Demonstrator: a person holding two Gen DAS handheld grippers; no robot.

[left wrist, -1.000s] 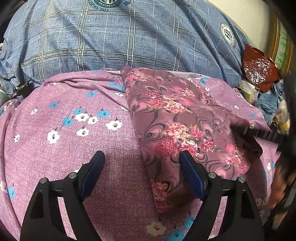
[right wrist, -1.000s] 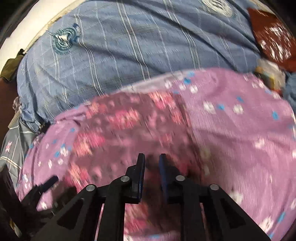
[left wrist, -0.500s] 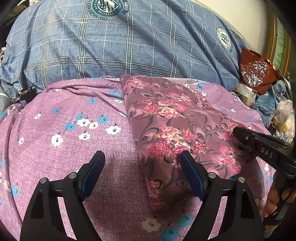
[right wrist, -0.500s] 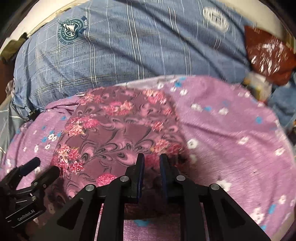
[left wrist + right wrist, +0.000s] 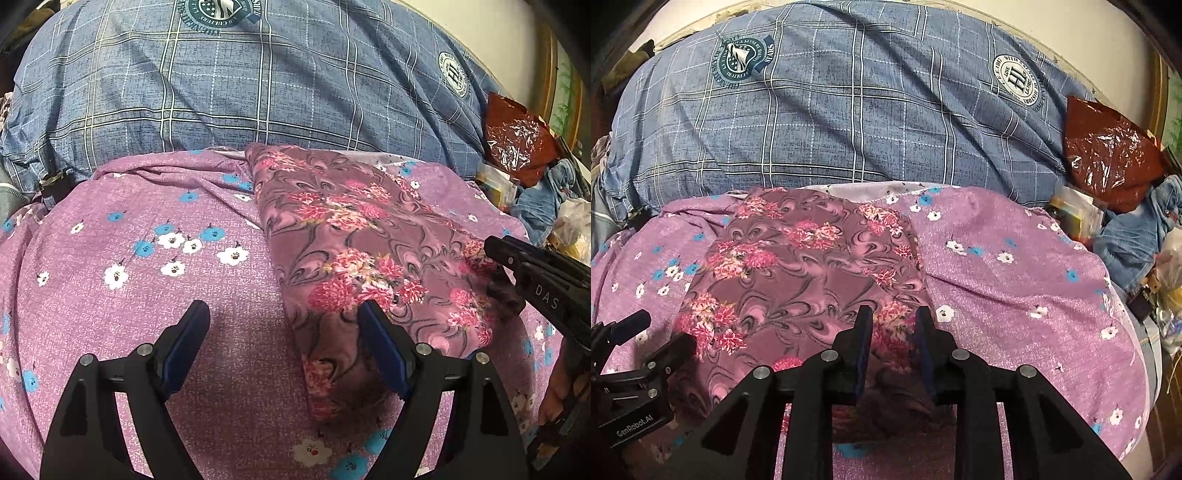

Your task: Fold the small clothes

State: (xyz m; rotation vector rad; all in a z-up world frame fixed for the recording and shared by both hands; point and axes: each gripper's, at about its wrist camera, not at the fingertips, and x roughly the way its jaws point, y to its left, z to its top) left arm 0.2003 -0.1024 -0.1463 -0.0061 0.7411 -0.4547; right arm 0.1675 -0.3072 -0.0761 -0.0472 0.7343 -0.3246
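Note:
A folded mauve garment with pink flowers [image 5: 351,236] [image 5: 798,266] lies flat on a purple flowered sheet [image 5: 147,295]. My left gripper [image 5: 281,308] stands wide open above the garment's near left edge, its right finger over the cloth and its left finger over the sheet, holding nothing. It also shows at the left edge of the right wrist view as the left gripper [image 5: 661,330]. My right gripper [image 5: 894,312] sits over the garment's near right corner. Its jaws are opening, with cloth visible in the gap and the pads not pressing on it. Its tip, the right gripper [image 5: 495,247], enters the left wrist view.
A bulky blue plaid quilt [image 5: 849,122] rises behind the sheet. At the right lie a red-brown plastic bag [image 5: 1108,155], blue denim clothing [image 5: 1134,243] and small clutter. A hand [image 5: 557,391] holds the right gripper's handle.
The right gripper's jaws have parted from nearly shut to a clear gap, and it has swung round at the garment's right corner. That corner now lies flat. The left gripper has kept still.

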